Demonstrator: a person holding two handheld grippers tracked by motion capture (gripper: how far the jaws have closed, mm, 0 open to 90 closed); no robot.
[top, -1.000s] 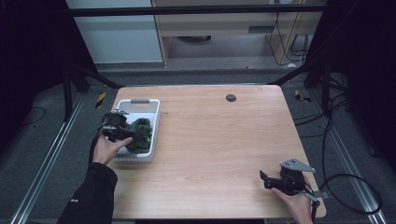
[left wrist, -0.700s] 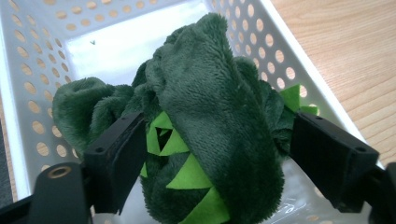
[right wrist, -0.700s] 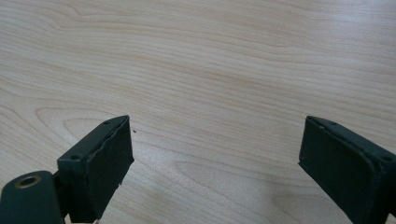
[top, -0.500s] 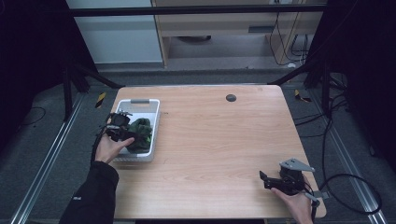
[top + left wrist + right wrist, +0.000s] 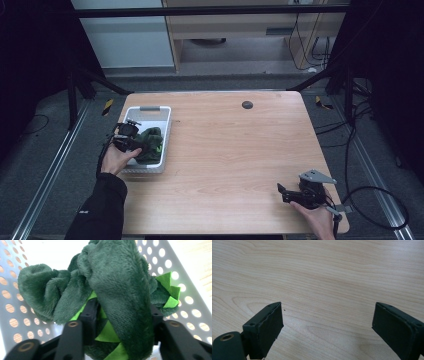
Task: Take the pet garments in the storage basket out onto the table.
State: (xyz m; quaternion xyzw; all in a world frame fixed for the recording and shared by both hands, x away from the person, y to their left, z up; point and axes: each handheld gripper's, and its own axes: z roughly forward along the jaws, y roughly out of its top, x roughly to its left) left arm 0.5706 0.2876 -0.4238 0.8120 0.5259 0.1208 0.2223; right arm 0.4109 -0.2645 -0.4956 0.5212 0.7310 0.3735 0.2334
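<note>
Left gripper (image 5: 131, 143) is down inside the white perforated basket (image 5: 165, 131) at the left edge of the worktop (image 5: 240, 150). Its jaws have just been closing, and in the left gripper view the fingers (image 5: 90, 315) are clenched on a thick fold of the green plush toy (image 5: 117, 290), with fabric bulging out above and to both sides of the grip.

The toy lies bunched in the near half of the basket, dark green pile with bright green felt pieces (spikes or trim, hard to say which) poking out at the right and underneath.

Handling, as a judgement: light, soft, fully limp. It will sag and swing when lifted, and the pile is a little slick, so a shallow pinch could slide off. Best hold is a deep bite across a thick stuffed fold, as now, not on the thin felt bits, which could crease or pull. The basket wall is close; a dangling limb may catch on the rim.

Right gripper (image 5: 295, 194) rests at the near right corner of the worktop, fingers (image 5: 265, 327) spread wide, nothing between them but bare wood.
</note>
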